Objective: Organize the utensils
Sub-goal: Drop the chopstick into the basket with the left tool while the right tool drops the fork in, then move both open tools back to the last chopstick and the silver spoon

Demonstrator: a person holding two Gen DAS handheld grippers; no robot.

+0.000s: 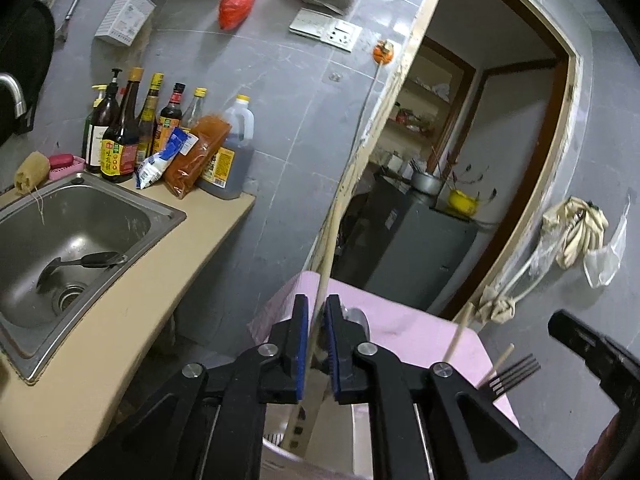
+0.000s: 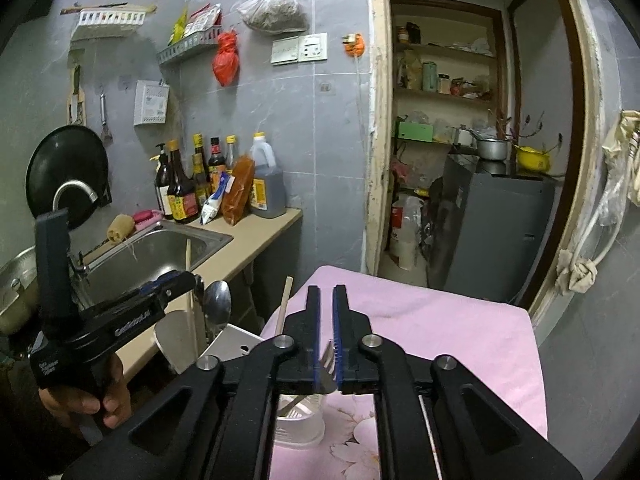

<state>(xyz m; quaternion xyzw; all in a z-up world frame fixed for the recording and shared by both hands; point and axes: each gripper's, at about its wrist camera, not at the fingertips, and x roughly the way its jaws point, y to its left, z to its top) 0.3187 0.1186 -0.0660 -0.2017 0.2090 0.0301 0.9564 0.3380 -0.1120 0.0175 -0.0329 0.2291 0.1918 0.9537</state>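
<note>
Jaws barely parted on both: left gripper (image 1: 317, 334) tilts down, chopstick (image 1: 326, 236) loose between them; right gripper (image 2: 326, 320) angles down over the holder (image 2: 298, 426), fork (image 2: 327, 364) between.

Open pink cloth (image 2: 452, 320) ahead, white utensil holder (image 2: 298, 424) below the fingers, counter edge (image 2: 248, 256) crowding left

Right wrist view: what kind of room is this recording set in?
Most likely a small home kitchen: a steel sink set in a counter, sauce bottles lined against the tiled wall, and a black pan lid hanging beside them.
</note>
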